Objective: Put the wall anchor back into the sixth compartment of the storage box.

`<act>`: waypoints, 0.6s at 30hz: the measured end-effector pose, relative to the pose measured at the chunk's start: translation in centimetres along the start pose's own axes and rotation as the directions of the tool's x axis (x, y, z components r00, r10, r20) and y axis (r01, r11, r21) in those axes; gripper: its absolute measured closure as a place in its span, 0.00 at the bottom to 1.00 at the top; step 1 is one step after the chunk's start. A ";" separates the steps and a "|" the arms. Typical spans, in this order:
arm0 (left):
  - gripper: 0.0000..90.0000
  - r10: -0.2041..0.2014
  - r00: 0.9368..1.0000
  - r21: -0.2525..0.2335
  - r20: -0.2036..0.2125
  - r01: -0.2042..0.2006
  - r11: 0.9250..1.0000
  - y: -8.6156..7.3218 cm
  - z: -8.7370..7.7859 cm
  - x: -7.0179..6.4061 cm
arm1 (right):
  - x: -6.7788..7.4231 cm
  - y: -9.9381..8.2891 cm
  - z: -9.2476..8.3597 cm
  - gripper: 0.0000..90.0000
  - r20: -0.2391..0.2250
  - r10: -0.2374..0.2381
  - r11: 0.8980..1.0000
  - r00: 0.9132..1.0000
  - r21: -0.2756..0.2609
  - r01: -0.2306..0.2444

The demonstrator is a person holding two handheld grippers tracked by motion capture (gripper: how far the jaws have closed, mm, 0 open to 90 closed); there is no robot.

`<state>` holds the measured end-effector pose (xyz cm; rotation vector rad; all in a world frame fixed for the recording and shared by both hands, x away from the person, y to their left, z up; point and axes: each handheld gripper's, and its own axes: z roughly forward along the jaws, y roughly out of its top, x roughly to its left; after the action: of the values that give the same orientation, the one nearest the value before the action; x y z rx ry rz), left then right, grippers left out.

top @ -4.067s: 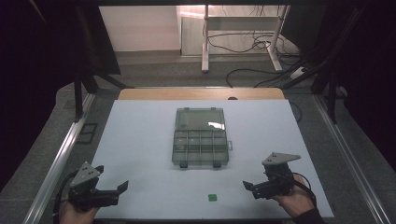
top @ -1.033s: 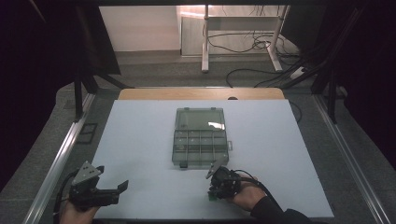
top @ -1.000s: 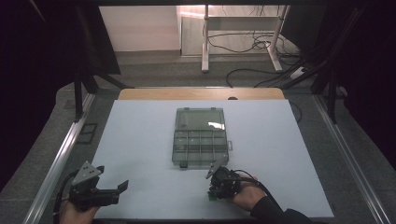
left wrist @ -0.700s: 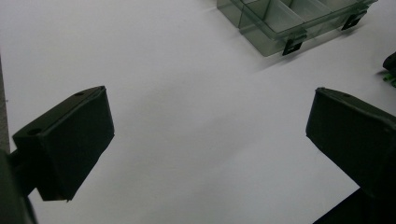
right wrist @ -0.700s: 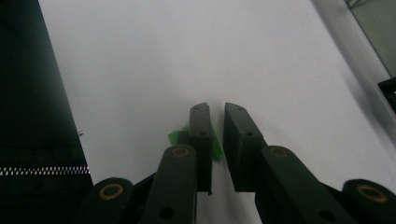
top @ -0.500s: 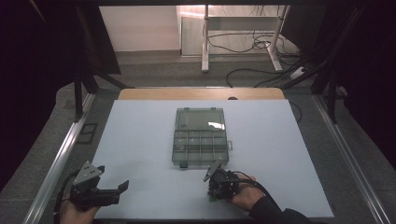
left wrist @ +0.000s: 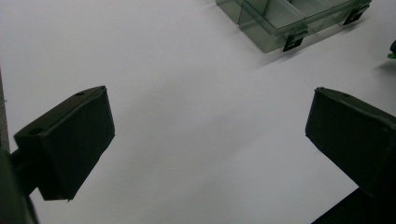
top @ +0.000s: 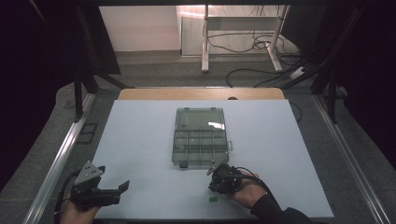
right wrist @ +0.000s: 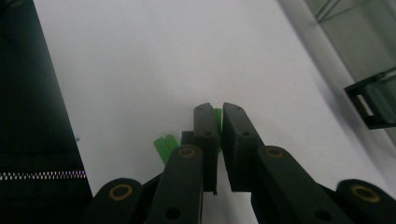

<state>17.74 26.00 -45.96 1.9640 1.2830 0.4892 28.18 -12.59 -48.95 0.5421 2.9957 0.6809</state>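
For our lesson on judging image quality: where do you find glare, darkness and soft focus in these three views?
High view: glare streaks the organizer box lid, and the surroundings fall into darkness. Left gripper view: the near fingers look soft against the evenly lit table. Right gripper view: the small green piece is blurred and the left edge is black.

table top (top: 140,140): matt white sheet, smooth, looks like paper/laminate; bare wood strip (top: 201,94) along 12 o'clock edge
box (top: 201,135): clear smoky plastic, glossy, glare on lid; black clips (left wrist: 290,43), matt
green piece (right wrist: 164,147): bright plastic, smooth, slight sheen
right gripper (right wrist: 215,114): black matt plastic jaws, brass-look rivets
left gripper (left wrist: 210,135): matt black pads, faintly grainy
rail (top: 56,163) at 9 o'clock: brushed metal
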 end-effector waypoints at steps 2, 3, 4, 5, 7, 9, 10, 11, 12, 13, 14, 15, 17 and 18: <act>0.02 0.001 1.000 0.002 0.001 -0.001 1.000 0.0 0.0 0.0 | -0.2 0.1 -0.3 0.93 -0.005 0.013 1.000 1.000 -0.018 -0.013; 0.02 0.002 1.000 0.003 0.001 -0.002 1.000 0.0 0.0 0.0 | -0.2 0.1 -0.3 0.93 -0.005 0.013 1.000 1.000 -0.018 -0.013; 0.02 0.002 1.000 0.004 0.002 -0.002 1.000 0.0 0.0 0.0 | -0.3 0.2 -0.7 0.93 -0.008 0.025 0.999 1.000 -0.036 -0.025; 0.02 0.002 1.000 0.004 0.002 -0.002 1.000 0.0 0.0 0.0 | -0.5 0.2 -0.8 0.93 -0.009 0.030 0.999 0.999 -0.045 -0.031; 0.02 0.001 1.000 0.003 0.002 -0.001 1.000 0.0 0.1 0.0 | -0.7 0.3 -1.1 0.93 -0.013 0.043 0.997 0.999 -0.063 -0.044; 0.02 0.001 1.000 0.004 0.002 -0.001 1.000 0.0 0.1 0.0 | -0.8 0.3 -1.3 0.93 -0.014 0.050 0.996 0.999 -0.071 -0.051; 0.02 0.001 1.000 0.005 0.004 -0.001 1.000 0.0 0.1 0.0 | -0.9 0.4 -1.6 0.93 -0.015 0.057 0.995 0.998 -0.087 -0.058; 0.03 0.002 1.000 0.005 0.005 -0.002 1.000 0.0 0.1 0.0 | -1.0 0.5 -1.7 0.93 -0.019 0.062 0.993 0.998 -0.095 -0.064; 0.03 0.003 1.000 0.005 0.005 -0.003 1.000 0.0 0.1 0.0 | -1.0 0.6 -1.8 0.93 -0.019 0.065 0.993 0.998 -0.102 -0.067; 0.03 0.003 1.000 0.005 0.005 -0.003 1.000 0.0 0.1 0.0 | -1.0 0.6 -1.8 0.93 -0.019 0.065 0.993 0.998 -0.102 -0.067; 0.03 0.003 1.000 0.006 0.005 -0.003 1.000 0.0 0.1 0.0 | -1.0 0.6 -1.9 0.93 -0.018 0.066 0.992 0.998 -0.107 -0.068; 0.03 0.004 1.000 0.006 0.005 -0.004 1.000 0.0 0.1 0.0 | -1.1 0.7 -2.0 0.93 -0.015 0.065 0.992 0.998 -0.112 -0.067; 0.03 0.004 1.000 0.007 0.004 -0.004 1.000 0.0 0.1 0.0 | -1.1 0.9 -2.2 0.93 -0.015 0.066 0.990 0.998 -0.122 -0.068; 0.03 0.004 1.000 0.007 0.004 -0.004 1.000 0.0 0.1 0.0 | -1.2 1.0 -2.3 0.93 -0.010 0.059 0.990 0.998 -0.125 -0.060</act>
<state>17.83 25.92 -45.99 1.9728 1.2796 0.4829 29.44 -13.13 -46.51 0.6250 2.9277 0.8693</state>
